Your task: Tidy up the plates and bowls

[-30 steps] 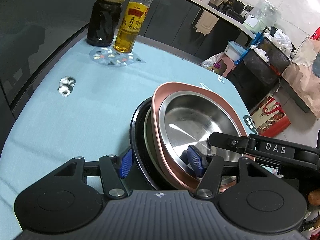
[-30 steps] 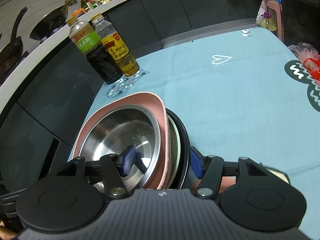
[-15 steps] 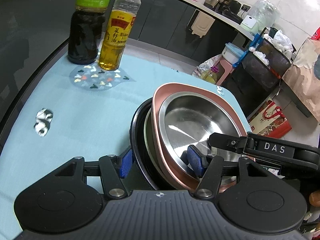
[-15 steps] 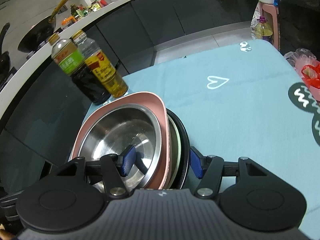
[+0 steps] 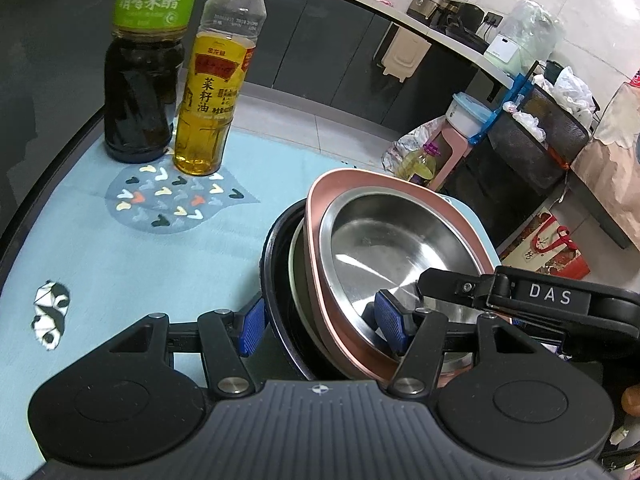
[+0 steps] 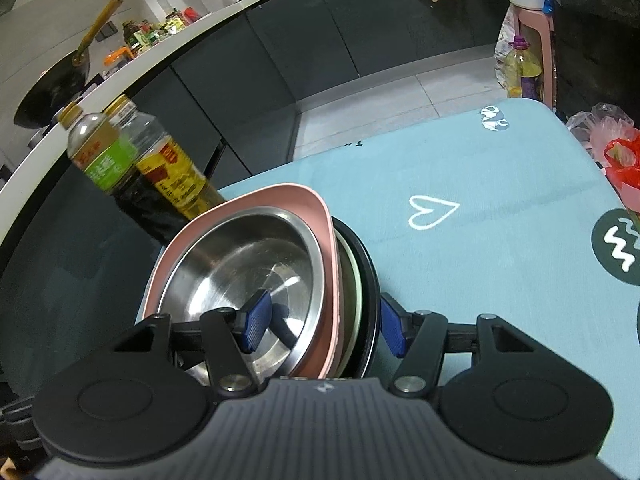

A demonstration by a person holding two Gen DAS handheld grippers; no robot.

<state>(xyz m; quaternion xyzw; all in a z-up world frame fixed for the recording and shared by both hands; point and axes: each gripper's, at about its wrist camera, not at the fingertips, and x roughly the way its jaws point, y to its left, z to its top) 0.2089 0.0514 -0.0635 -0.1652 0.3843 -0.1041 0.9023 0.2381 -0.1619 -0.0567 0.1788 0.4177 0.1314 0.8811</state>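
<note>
What moved: the whole stack has been carried closer to the two bottles; the stack sits between the pads just as it did before.
Stack: a shiny round steel bowl (image 5: 392, 248) lies in a pink plate with rounded corners (image 5: 452, 208), over a pale green plate (image 5: 295, 268), inside a black round dish (image 5: 276, 280).
Where it is: held tilted above the light blue tablecloth (image 5: 120, 264), near the dark vinegar bottle with the green label (image 5: 142, 80) and the yellow oil bottle (image 5: 212, 92).
Left gripper (image 5: 322, 326): closed on the stack's rim, one blue pad outside the black dish and one inside the steel bowl.
Right gripper (image 6: 326, 326): closed on the other side of the rim, one pad in the bowl and one outside the black dish.
How to do it well: I think both hands should squeeze the same and move together, keep the stack level so the bowl cannot slide, and lower it gently, clear of the bottles.
Hard to see: the bottom of the stack is hidden, so it is probably off the cloth, but I cannot be sure.
Cut off: the near rim hides behind the gripper bodies, and the bottle tops run out of the left view.
</note>
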